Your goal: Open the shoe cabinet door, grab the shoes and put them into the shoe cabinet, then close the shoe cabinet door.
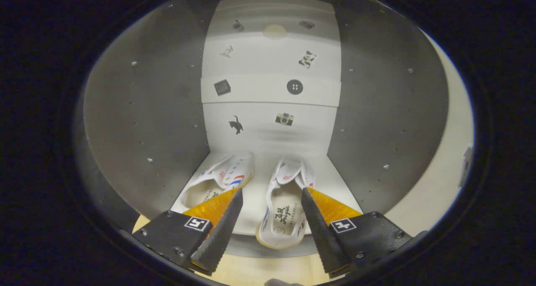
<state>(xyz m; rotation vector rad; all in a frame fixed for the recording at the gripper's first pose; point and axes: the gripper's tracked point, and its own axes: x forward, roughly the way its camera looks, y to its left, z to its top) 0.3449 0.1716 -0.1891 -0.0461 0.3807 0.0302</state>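
Note:
I look into the open shoe cabinet (146, 122), with its white back wall (270, 89) carrying small stickers. Two white canvas shoes lie on its white bottom shelf (255, 194), toes toward the back. The left shoe (217, 179) sits deeper, partly behind my left finger (222, 229). The right shoe (282, 206) has its heel hanging over the shelf's front edge, between my fingers. My gripper (271, 191) is open; the fingers stand apart on either side of the right shoe, not pressing it.
Grey side panels (377, 122) with rows of small pegs and holes close in left and right. A pale wooden floor (268, 271) lies below the shelf's front. A light-coloured surface (454, 152) shows beyond the right panel.

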